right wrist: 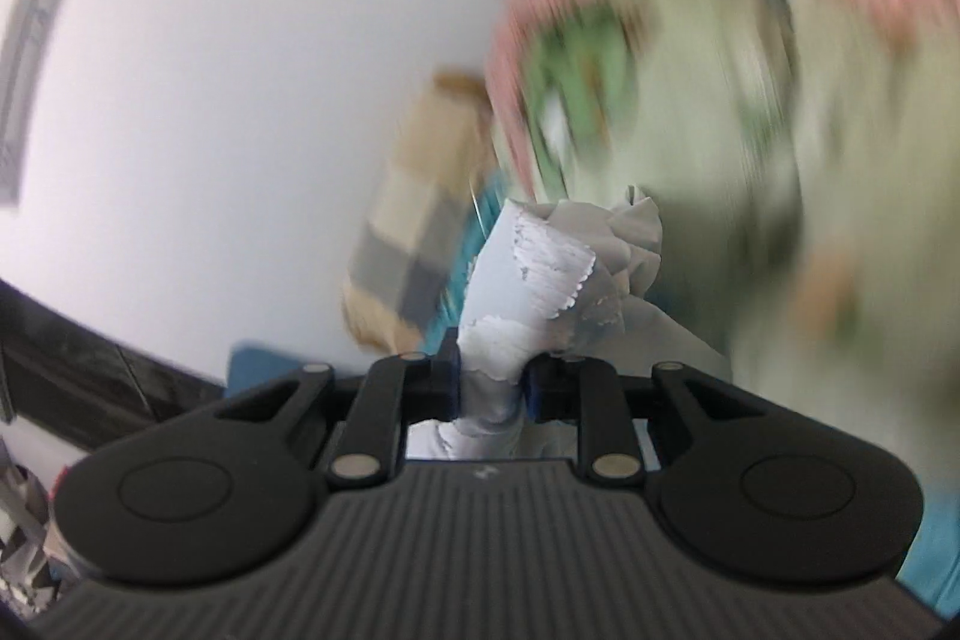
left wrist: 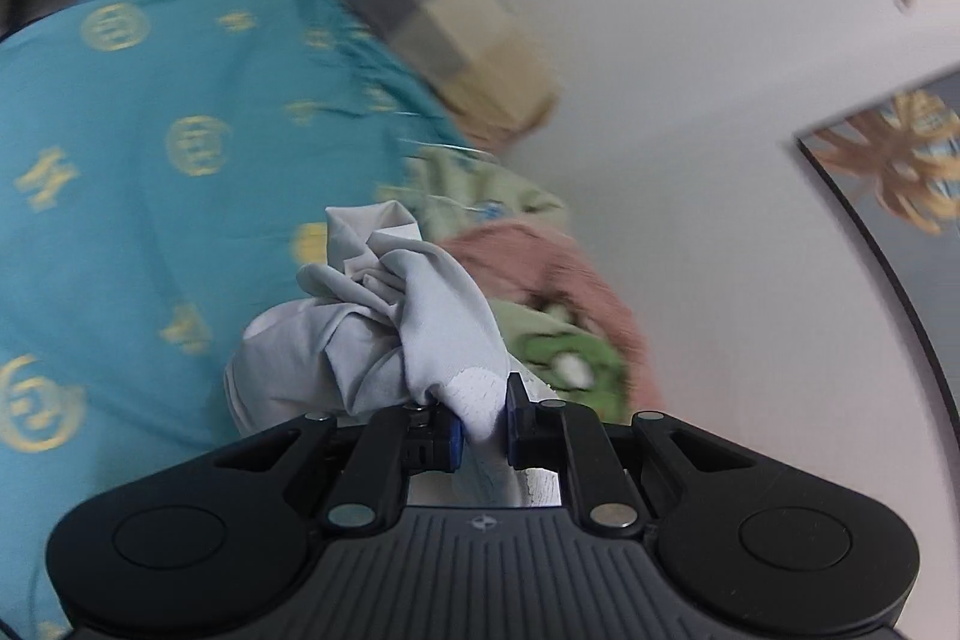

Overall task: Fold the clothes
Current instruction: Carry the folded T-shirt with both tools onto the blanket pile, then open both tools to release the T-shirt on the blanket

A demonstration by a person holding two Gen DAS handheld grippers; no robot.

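Left tongs (left wrist: 485, 427): clamped on a pale grey garment (left wrist: 390, 322), thin smooth fabric with a white scalloped lace-like trim pinched right between the blue pads. Cloth bunches into crumpled folds above the jaws, centre of the left wrist frame.

Right tongs (right wrist: 493, 388): also clamped on the same kind of pale grey cloth (right wrist: 540, 274), a twisted bundle squeezed between the jaws, with white jagged-edged trim facing the camera, lower centre of the right wrist frame.

Background, left wrist view:
- teal bedsheet (left wrist: 150, 160), smooth weave, gold round emblems, fills the left half
- checked pillow (left wrist: 432, 4), beige/grey/tan squares, upper centre
- pink fuzzy fabric (left wrist: 552, 268) and light green printed cloth (left wrist: 576, 358) piled just right of the grey garment
- plain white wall (left wrist: 690, 100) on the right
- dark-framed picture (left wrist: 900, 172) with orange leaf shapes at the right edge

Right wrist view: heavy motion blur. Pink and green cloth smear across the upper right (right wrist: 750, 70), checked pillow centre (right wrist: 414, 220), white wall upper left. Fine texture there can't be made out.
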